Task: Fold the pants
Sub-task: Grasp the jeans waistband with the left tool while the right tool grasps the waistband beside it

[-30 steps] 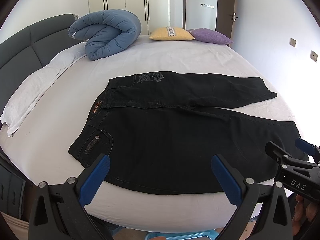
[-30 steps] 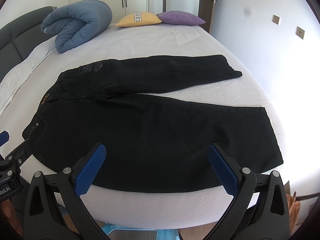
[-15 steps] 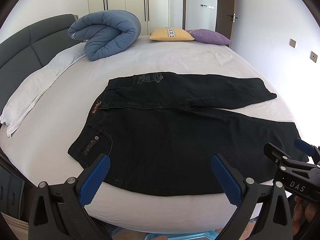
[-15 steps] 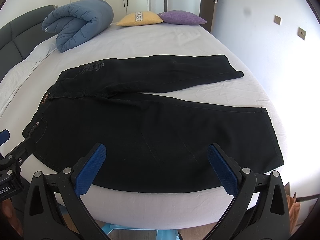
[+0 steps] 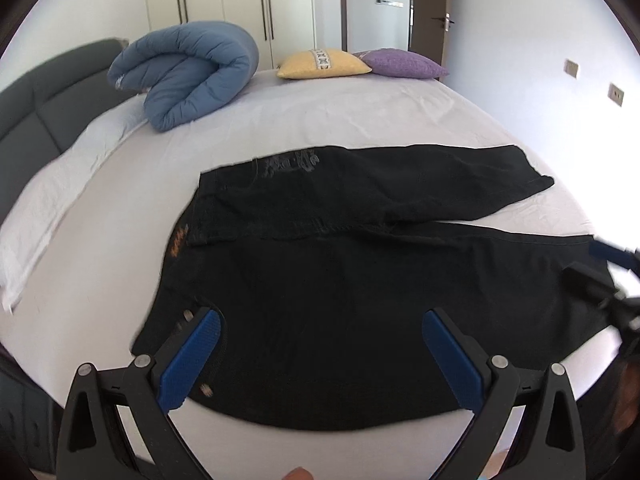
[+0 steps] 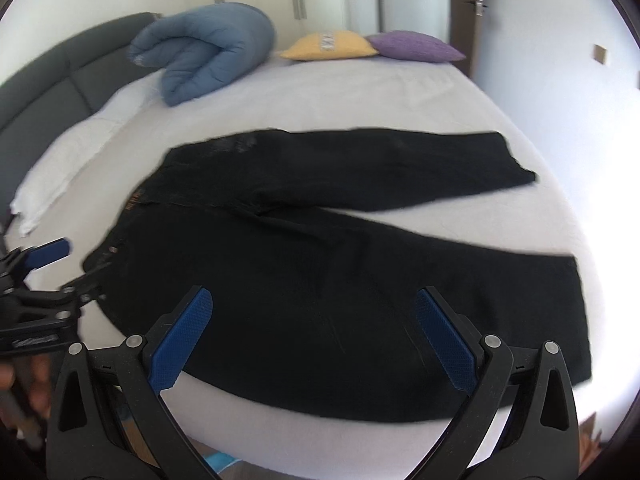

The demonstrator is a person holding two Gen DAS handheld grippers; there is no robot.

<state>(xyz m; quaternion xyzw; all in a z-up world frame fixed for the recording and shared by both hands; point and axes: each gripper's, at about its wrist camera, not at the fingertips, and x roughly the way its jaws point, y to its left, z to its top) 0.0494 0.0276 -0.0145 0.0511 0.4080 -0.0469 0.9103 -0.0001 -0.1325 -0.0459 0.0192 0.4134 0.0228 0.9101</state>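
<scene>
Both grippers agape above black pants (image 5: 340,300)

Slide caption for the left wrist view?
Open left tool over black pants spread on the bed.

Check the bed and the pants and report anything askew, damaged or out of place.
Nothing looks damaged or spilled. The black pants lie flat on the bed, legs splayed apart rather than stacked, as expected before folding. Both claws, left and right, are open, holding nothing. Motion blur hides fine detail.
</scene>
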